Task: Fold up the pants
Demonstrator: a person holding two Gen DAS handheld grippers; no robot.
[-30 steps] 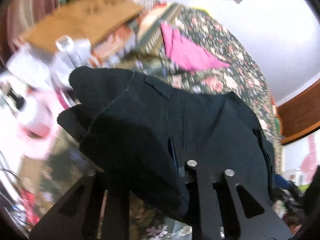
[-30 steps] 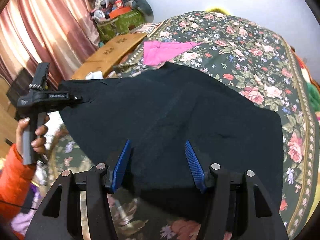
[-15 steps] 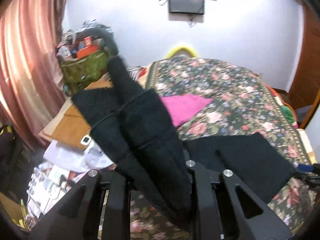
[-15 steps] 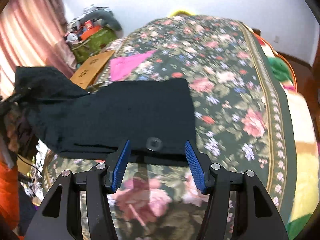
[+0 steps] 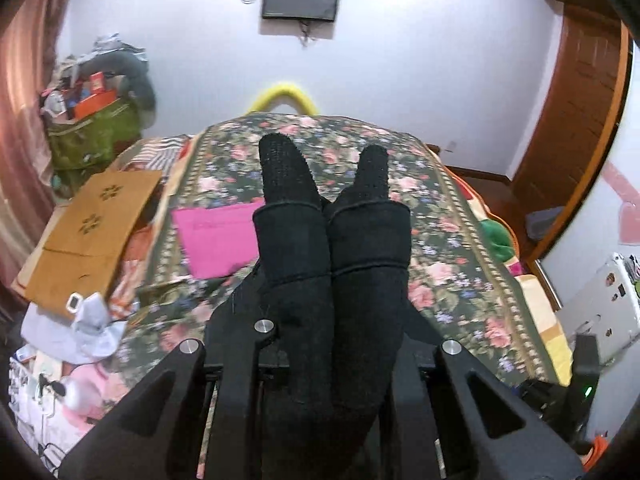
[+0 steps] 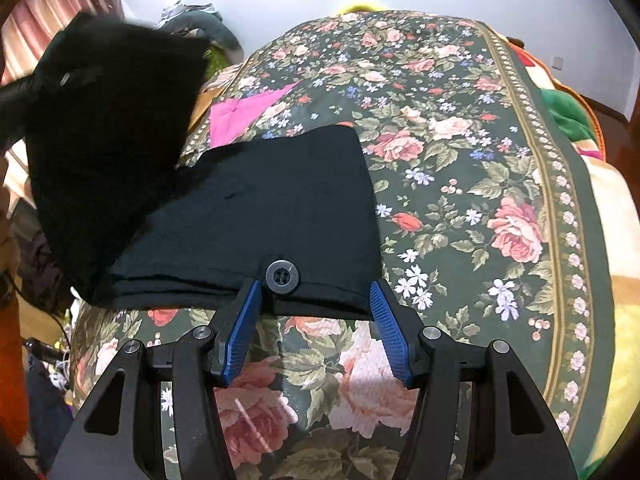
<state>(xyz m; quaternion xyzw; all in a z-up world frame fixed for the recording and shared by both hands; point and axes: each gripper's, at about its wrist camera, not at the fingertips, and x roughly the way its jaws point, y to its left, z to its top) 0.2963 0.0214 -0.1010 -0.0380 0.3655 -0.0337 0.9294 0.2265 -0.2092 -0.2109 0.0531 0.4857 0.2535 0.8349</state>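
Observation:
Black pants [image 6: 272,200] lie folded flat on the floral bedspread [image 6: 460,160], waistband toward me, with a round button [image 6: 282,276] at the near edge. One end of the pants [image 6: 108,120] is lifted in the air at the left. In the left wrist view that black cloth [image 5: 332,248] bunches up between the jaws of my left gripper [image 5: 332,304] and hides its fingertips; the jaws are closing on it. My right gripper [image 6: 314,286] stands open at the waistband edge, one blue pad [image 6: 244,320] on each side of the button, gripping nothing.
A pink cloth [image 5: 216,236] lies on the bed's far left. Cardboard [image 5: 92,232] and piled clutter [image 5: 92,136] line the left side. A green cloth [image 6: 568,112] sits at the bed's right edge. A wooden door [image 5: 572,120] stands at the right.
My left gripper has risen and swung round with the pants end, now facing the far wall. My right gripper has drawn back from over the cloth to the waistband edge.

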